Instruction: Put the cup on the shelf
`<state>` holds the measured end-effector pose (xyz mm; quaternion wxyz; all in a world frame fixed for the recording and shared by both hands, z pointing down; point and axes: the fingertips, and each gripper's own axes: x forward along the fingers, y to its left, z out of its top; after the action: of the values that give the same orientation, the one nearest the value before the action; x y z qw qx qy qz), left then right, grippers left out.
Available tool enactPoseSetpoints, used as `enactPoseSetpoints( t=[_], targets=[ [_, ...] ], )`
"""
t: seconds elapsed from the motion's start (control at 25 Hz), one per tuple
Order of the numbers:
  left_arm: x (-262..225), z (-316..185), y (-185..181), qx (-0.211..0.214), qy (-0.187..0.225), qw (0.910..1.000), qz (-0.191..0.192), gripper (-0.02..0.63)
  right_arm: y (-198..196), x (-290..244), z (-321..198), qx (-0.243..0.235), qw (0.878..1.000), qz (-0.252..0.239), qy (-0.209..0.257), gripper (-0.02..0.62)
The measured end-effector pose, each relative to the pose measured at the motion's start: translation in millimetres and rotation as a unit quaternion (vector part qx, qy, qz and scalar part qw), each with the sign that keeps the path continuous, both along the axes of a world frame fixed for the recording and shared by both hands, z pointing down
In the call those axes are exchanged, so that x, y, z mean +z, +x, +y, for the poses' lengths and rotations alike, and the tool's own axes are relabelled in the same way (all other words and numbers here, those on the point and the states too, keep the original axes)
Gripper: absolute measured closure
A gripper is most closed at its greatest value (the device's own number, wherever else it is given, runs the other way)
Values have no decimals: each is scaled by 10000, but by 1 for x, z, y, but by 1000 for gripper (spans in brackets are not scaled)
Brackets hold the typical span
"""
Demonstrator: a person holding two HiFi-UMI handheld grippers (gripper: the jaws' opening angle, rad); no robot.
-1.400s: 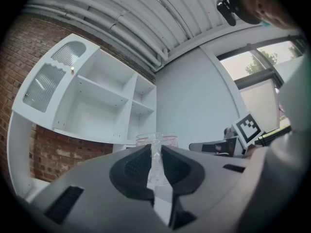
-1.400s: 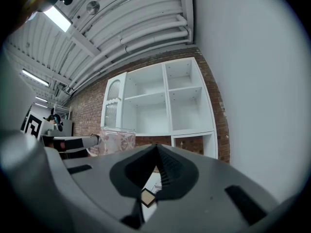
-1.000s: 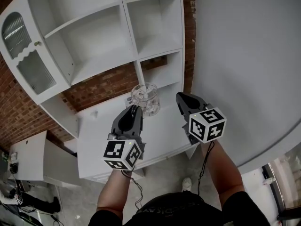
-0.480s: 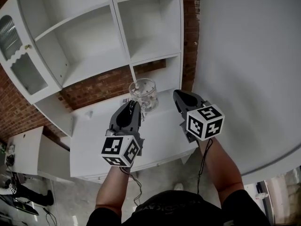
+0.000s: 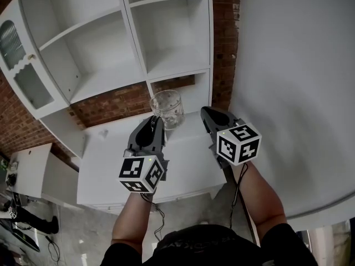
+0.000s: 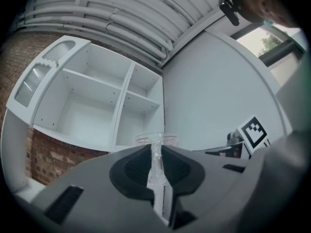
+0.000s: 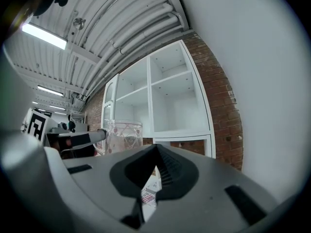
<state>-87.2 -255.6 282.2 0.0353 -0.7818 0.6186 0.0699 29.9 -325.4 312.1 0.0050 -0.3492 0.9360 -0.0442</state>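
A: Any writing on the cup?

B: None. It's clear glass with a pinkish dotted pattern. The only print is a red-and-white label glimpsed below the right gripper's pads, too small to read. Each gripper's cube carries black-and-white square markers.

A: Where's the cup?

B: In the air at the tip of the left gripper, over the white counter and in front of the brick wall, below the white shelf.

A: Held?

B: Yes. The left jaws are nearly together, pinching a thin clear part of it; handle or wall, I can't tell.

A: And the right gripper?

B: Just right of the cup, apart from it, jaws together on nothing.
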Motion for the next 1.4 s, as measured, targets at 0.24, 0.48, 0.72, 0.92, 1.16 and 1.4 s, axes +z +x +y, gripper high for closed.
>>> enactPoseSetpoints(
  t=[0.24,0.48,0.72,0.92,1.16,1.4],
  targets=[
    [-6,-18,12,-116,56,9999,-67,560,13,-1,-19,-76,9999,-85,-26,595],
    [-13,-40,15,-139,103,9998,-135,560,12,-2,-38,-106,9998,-125,-82,595],
    [-15,-71,13,-121,148,9997,-166,560,8,0,-65,-80,9999,-113,-75,595],
    [-16,-101,5,-79,139,9998,-150,560,-1,3,-90,-68,9998,-108,-142,595],
    [-25,-141,-6,-54,221,9996,-170,560,-15,-6,-123,-48,9999,-70,-66,595],
    [-33,-179,-19,-85,298,9993,-206,560,-26,-9,-150,-18,10000,-83,-34,595]
  ],
)
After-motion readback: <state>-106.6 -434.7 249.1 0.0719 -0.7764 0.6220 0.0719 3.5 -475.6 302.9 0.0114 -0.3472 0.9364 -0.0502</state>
